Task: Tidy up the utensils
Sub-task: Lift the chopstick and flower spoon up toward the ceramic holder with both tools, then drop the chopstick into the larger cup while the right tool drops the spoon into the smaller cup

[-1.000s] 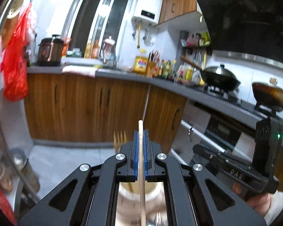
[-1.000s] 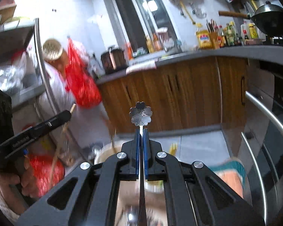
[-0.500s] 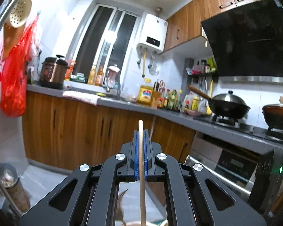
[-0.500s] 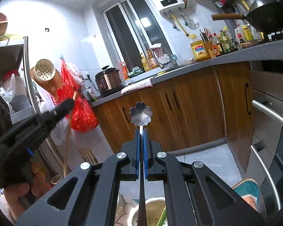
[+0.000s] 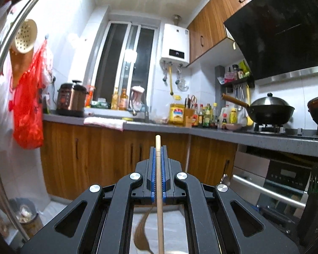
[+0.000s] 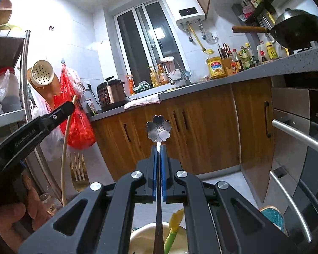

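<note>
A: What is your left gripper (image 5: 158, 158) holding?

B: Its blue-padded jaws are clamped on a pale, thin wooden stick handle (image 5: 159, 182), which pokes out past the fingertips and runs back down between the arms. In the right wrist view you can see the same stick (image 6: 64, 160) hanging from that gripper (image 6: 71, 105), with a gold metal fork head (image 6: 79, 173) close beside its lower part. You cannot tell from here whether the fork joins the stick.

A: And your right gripper (image 6: 158, 160)?

B: Pinched tight on the thin stem of a dark metal utensil topped with a cherry-blossom-shaped end (image 6: 158, 131), which stands just above the fingertips. The stem runs down toward a cream round container (image 6: 142, 239) under the gripper, where a yellow-and-green plastic utensil (image 6: 173, 230) leans.

A: Where are both pointing?

B: Toward the wooden kitchen cabinets (image 5: 95, 156) under the grey countertop (image 5: 254, 139).
</note>
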`<state>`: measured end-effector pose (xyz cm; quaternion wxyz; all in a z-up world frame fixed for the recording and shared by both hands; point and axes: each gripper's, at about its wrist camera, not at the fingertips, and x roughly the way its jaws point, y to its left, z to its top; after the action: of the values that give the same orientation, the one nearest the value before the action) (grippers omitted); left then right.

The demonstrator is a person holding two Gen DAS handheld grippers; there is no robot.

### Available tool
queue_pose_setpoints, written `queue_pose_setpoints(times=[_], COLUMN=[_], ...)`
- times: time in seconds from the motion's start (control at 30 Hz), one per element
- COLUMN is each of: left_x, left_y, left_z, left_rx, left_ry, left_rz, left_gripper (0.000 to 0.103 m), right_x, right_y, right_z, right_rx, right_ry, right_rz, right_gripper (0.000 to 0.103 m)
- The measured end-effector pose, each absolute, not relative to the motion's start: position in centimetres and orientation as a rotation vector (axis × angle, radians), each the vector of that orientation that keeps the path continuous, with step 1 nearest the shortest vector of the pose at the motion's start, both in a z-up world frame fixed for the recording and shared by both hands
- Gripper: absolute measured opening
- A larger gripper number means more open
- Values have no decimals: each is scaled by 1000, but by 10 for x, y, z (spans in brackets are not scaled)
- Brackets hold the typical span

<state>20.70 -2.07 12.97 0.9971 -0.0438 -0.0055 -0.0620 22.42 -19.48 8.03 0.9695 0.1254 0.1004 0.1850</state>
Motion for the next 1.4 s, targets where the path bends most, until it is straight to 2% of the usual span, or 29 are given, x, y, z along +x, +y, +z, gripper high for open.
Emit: queue_pose_setpoints(times=[0.33,0.73,1.4], left_x=[179,169,153], left_y=[-7,7,13], left_z=[101,80,78], left_rx=[-46,-72,-96], left_ry=[73,170,263], left_rz=[-146,-191,-195], left_gripper=[5,5,5], right_x=[222,229,193], right_y=[-198,-190,-205], right_z=[70,91,50], right_rx=[284,262,188], right_ry=[228,168,299], right_rz=[376,352,354], right_gripper=[3,3,3])
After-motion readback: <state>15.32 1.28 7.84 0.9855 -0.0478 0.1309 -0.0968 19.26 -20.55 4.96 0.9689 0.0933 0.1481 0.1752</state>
